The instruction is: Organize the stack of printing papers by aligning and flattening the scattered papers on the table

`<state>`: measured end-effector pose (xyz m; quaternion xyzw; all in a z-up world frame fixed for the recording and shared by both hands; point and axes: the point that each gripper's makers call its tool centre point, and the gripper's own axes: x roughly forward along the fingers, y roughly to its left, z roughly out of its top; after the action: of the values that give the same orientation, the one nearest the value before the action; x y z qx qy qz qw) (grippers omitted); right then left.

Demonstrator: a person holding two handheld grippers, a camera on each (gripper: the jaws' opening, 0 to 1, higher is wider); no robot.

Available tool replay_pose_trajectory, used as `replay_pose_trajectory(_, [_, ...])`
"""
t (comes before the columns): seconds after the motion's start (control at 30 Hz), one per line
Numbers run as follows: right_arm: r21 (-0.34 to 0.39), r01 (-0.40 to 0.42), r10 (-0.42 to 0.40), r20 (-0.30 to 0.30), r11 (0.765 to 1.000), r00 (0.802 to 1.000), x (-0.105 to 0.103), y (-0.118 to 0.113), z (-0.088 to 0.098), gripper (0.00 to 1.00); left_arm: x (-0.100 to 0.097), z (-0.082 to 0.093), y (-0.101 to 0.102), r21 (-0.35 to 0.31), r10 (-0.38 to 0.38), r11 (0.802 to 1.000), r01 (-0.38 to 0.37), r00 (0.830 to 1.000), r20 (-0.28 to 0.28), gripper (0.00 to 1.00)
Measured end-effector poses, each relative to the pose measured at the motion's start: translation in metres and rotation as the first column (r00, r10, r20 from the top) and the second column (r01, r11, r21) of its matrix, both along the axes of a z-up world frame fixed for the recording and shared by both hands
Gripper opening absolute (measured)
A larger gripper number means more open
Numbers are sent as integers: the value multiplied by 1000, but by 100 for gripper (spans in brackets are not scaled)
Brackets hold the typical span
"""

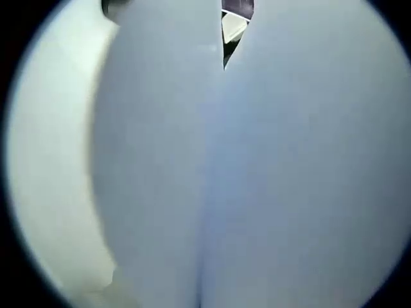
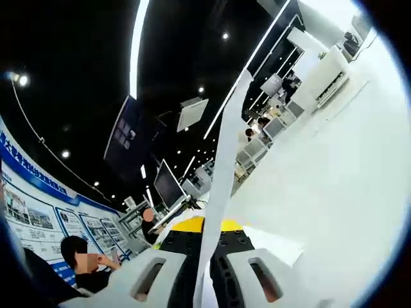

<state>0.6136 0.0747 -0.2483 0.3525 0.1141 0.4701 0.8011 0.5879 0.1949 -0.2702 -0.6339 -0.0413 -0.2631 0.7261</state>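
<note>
White printing paper (image 1: 257, 192) lies right against the left gripper view's lens, blurred, in two sheets that meet along a centre line. It hides my left gripper's jaws. In the right gripper view a thin sheaf of paper (image 2: 221, 173) stands edge-on. It rises from between the jaws up toward the upper right. My right gripper (image 2: 205, 276) is shut on it, with white fingers (image 2: 151, 276) and black pads on either side. This view points steeply upward at the ceiling.
A broad white surface (image 2: 334, 179) spreads across the right. A seated person (image 2: 83, 263) and wall posters (image 2: 38, 218) are at lower left. Hanging screens (image 2: 191, 114) and ceiling light strips (image 2: 136, 45) are overhead. A dark gap (image 1: 234, 25) opens between the sheets at the top.
</note>
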Motion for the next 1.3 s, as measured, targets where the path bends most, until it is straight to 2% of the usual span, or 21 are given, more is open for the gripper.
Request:
replay_pose_trajectory(0.23, [-10,-15,15,6,1000,1000,-3,6,1,0,0,0,0,-3,2,1000,-2,1000,-3,22])
replay_pose_trajectory(0.4, [13,-28,28,25,1000,999,-6,6,12,0,0,0,0,-3,0,1000,0,1000,-3,22])
replay_pose_trajectory(0.7, [22,-89,88,42,996,995,-22,26,19,0,0,0,1,-4,2,1000,-2,1000,-4,24])
replay_pose_trajectory(1.13, [24,-121,121,-7,992,993,-35,45,4,0,0,1,1,-5,2,1000,-2,1000,1,24])
replay_pose_trajectory(1.2, [14,-56,57,-14,998,998,-30,42,-1,0,0,1,1,-5,2,1000,-2,1000,1,24])
replay_pose_trajectory(1.3, [10,-50,51,-29,999,998,-34,45,-7,0,0,0,1,-4,3,1000,-3,1000,0,25])
